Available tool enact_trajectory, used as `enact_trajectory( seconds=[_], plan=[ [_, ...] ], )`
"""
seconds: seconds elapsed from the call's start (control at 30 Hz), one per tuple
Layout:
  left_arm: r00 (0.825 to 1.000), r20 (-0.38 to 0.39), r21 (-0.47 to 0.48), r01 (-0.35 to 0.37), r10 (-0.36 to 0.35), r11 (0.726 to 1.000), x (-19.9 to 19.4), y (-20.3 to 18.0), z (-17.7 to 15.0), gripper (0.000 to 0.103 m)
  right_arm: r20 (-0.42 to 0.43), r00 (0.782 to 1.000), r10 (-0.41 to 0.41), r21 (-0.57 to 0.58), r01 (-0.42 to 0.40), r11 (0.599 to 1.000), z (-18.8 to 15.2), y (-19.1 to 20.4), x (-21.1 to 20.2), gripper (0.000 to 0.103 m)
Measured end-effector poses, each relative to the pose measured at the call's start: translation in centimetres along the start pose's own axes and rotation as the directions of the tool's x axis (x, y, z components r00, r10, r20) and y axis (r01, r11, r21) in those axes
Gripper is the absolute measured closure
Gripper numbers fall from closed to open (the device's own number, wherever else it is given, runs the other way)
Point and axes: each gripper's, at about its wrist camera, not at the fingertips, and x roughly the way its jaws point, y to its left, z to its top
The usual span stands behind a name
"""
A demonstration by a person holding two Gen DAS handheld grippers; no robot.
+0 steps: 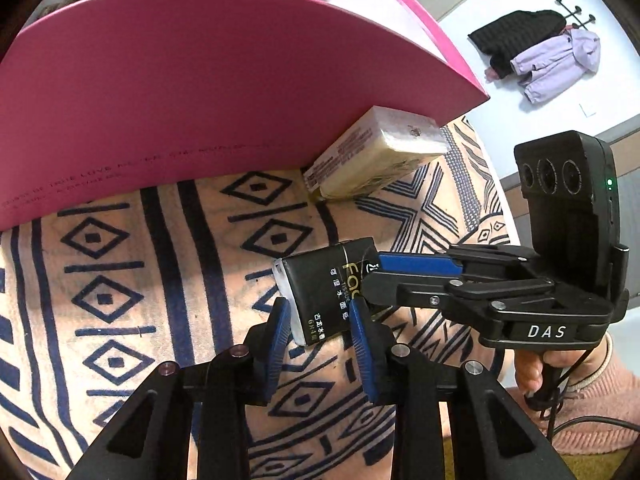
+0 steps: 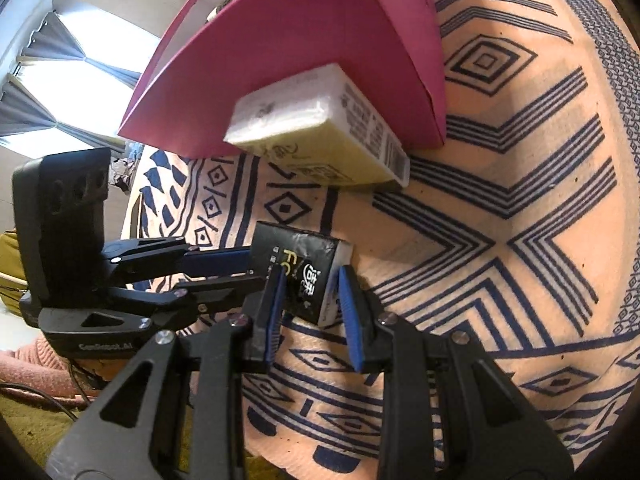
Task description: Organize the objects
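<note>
On the patterned cloth (image 1: 120, 280), just short of the pink box (image 1: 200, 80), lies the black tissue pack (image 1: 324, 292), flat, with both tools on it.

- Left tool (image 1: 320, 320): pads together on the pack's near end, clamped across its width.
- Right tool (image 2: 312, 300): likewise clamped, on the opposite end. In the left view it comes in from the right at a right angle to mine.
- Cream tissue pack (image 1: 372, 152): leaning against the box's front wall, one edge on the cloth, well clear of the black one.

Step in hand, as I judge it: lift the black pack with both tools and carry it to the box. To do it well I would raise both hands together and keep them at the same spacing, so the pack neither stretches nor buckles. Clear the tall box wall before moving forward.

Materials:
- Black pack: soft block in glossy film, white edges; will squash under the ribbed blue pads.
- Cream pack: same kind, larger.
- Box: stiff matte card.
- Cloth: woven, navy lines and diamonds on peach.
</note>
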Motion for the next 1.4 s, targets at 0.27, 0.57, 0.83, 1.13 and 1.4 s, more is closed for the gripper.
enact_trajectory(
  seconds=[0.27, 0.57, 0.83, 1.13, 1.4],
  plan=[
    [1.000, -0.003, 0.004, -0.005, 0.005, 1.000, 0.0, 0.0, -0.2, 0.073, -0.010, 1.000, -0.009, -0.009, 0.009, 1.000, -0.2, 0.0, -0.3, 0.073],
    [0.997, 0.034, 0.024, -0.074, 0.073, 0.997, -1.1, -0.1, 0.4, 0.072, 0.025, 0.998, -0.056, -0.025, 0.056, 0.998, -0.3, 0.4, -1.7, 0.073],
    [0.993, 0.096, 0.073, -0.076, 0.069, 0.994, -2.6, -1.1, 1.7, 0.070, 0.218, 0.976, -0.007, 0.069, -0.008, 0.998, 2.9, 0.0, -6.8, 0.073],
    [0.993, 0.098, 0.067, -0.074, 0.068, 0.995, -2.8, -0.8, 1.8, 0.070, 0.202, 0.979, -0.029, 0.113, 0.007, 0.994, 3.7, -0.3, -5.0, 0.073],
    [0.996, 0.085, 0.086, -0.040, 0.033, 0.995, -2.3, -1.0, 1.8, 0.070, 0.154, 0.985, -0.075, 0.040, 0.070, 0.997, 0.6, -0.2, -5.4, 0.069]
  ],
)
